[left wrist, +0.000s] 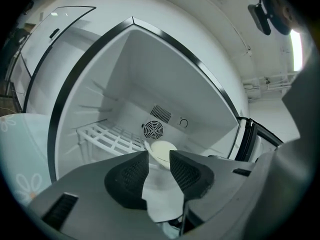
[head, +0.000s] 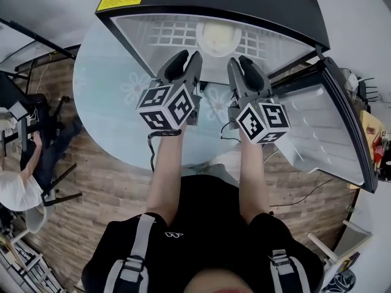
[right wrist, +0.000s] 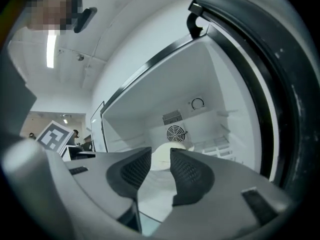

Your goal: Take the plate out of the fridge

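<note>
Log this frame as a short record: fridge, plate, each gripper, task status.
fridge: on round table, door open
plate: inside fridge, near the back fan, untouched
left gripper: open, empty, aimed at plate
right gripper: open, empty, aimed at plate
task status: plate not yet grasped
</note>
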Available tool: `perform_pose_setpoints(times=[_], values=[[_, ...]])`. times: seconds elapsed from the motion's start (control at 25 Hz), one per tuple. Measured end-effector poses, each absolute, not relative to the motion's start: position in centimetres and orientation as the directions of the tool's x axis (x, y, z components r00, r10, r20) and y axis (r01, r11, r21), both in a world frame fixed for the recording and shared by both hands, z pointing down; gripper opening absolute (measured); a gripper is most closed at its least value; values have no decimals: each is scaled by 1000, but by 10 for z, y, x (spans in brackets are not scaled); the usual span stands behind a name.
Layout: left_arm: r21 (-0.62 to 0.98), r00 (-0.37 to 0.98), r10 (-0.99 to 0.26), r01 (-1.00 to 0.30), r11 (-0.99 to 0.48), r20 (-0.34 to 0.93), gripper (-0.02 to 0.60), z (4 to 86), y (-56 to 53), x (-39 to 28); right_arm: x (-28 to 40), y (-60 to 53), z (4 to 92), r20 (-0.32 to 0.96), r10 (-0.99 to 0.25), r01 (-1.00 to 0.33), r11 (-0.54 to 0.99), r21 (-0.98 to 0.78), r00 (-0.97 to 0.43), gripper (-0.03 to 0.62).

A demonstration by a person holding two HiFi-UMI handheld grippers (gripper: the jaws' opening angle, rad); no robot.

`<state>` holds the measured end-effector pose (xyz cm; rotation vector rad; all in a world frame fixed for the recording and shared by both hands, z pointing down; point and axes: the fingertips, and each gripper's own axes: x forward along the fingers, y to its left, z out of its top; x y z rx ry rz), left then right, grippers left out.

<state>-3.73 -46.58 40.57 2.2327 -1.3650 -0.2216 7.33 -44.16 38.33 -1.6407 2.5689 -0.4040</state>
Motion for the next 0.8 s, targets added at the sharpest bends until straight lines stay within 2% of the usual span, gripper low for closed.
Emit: perform_pose_setpoints(times=[0.2,0.28,0.48,0.52,0.56,0.8], values=[[500,506,-855,-773,-392,111,143,404,-481,-31,78,-463,394,153,-912,-910,339,-237,-380,123],[490,512,-851,-776,-397,120,143,406,-488,-29,80,-470,398,172,-914,-916,323,-237,-367,156],[469,518,-842,-787,-400,151,147,411,-505,-25,87,-488,402,203,-926,-936,275,-219,-320,156],[478,523,-836,-784,-396,164,204,412,-508,-24,87,-491,403,212,-925,-938,269,-217,-314,170],[488,531,-830,-778,-397,170,228,414,-511,-22,87,-493,405,225,-923,-940,264,-215,-311,208],[458,545,-812,-788,-411,209,225,415,-521,-14,84,-506,418,297,-905,-947,254,-196,-304,216]])
